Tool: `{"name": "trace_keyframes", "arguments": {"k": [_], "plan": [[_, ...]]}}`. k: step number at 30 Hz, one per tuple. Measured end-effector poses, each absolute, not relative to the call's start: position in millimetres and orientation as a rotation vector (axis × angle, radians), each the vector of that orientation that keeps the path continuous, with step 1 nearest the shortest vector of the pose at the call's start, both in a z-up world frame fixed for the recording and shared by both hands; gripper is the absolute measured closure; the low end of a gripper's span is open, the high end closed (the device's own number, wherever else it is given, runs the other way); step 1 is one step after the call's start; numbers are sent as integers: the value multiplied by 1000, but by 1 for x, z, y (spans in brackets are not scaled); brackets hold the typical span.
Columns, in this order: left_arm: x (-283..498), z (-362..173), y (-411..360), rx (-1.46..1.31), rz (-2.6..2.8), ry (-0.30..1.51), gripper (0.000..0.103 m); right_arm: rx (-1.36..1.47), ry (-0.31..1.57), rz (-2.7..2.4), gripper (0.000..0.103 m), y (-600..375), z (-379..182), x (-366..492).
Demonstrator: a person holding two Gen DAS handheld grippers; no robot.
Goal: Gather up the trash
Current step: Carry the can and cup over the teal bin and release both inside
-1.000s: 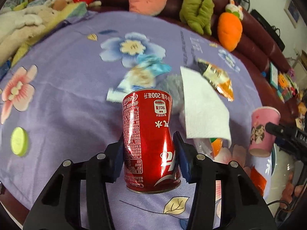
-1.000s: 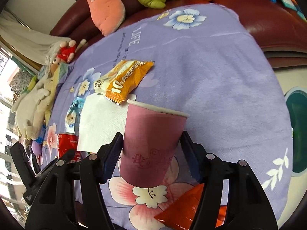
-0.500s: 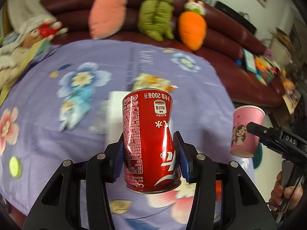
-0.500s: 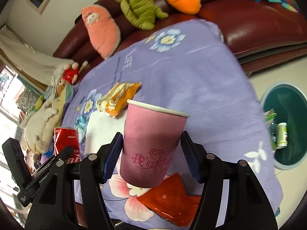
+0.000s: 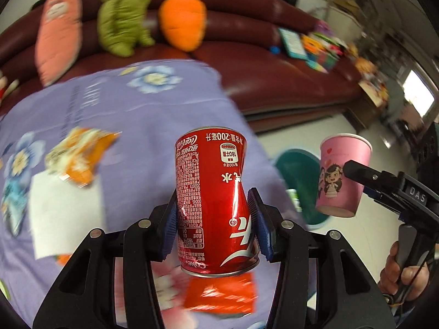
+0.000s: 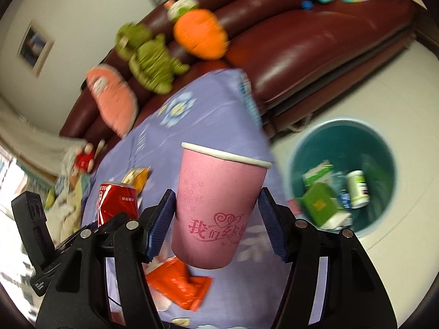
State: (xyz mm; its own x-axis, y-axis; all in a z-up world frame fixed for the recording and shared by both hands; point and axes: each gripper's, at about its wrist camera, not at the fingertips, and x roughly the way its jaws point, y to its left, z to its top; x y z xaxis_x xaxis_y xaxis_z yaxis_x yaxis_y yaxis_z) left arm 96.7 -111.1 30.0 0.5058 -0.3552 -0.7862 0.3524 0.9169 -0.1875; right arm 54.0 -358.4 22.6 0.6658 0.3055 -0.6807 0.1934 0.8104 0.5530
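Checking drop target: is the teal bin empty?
No, the teal bin already holds green cartons and a small white bottle.

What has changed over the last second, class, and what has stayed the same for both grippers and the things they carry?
Both grippers swung away from the table toward the teal bin on the floor, which has come into full view. Nothing was taken or released: the left gripper stays clamped on the red can, the right gripper on the pink cup. The wrappers and napkin remain on the purple cloth.

We look forward along each pair of tongs, close above the surface (image 5: 153, 115), facing the sofa (image 5: 274, 82); both views share the sofa, surface and bin (image 6: 384, 148).
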Motion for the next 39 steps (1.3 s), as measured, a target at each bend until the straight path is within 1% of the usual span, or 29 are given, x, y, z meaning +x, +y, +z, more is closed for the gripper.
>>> {"name": "trace_keyframes", "arguments": {"k": [5,12,18,29,30,31,33,39], "plan": [[98,27,-170,49,-523,938,54,715,798,-48,43,-420,19,31],[107,-1,-242,117,-591,994,54,718,775,-146,43,-461,12,15],[113,-25,-279,167,-618,1041,54,741,794,-192,43,-483,-5,14],[130,-50,-327,203,-644,1088,52,769,838,-247,43,-507,-30,15],[130,-51,-331,206,-643,1091,48,769,842,-248,43,-508,-32,16],[131,-52,-334,211,-641,1090,40,769,847,-249,43,-508,-34,17],[133,-54,-334,213,-630,1083,30,766,858,-249,43,-508,-36,19],[135,-60,-324,197,-616,1109,26,754,882,-240,42,-505,-42,26]]}}
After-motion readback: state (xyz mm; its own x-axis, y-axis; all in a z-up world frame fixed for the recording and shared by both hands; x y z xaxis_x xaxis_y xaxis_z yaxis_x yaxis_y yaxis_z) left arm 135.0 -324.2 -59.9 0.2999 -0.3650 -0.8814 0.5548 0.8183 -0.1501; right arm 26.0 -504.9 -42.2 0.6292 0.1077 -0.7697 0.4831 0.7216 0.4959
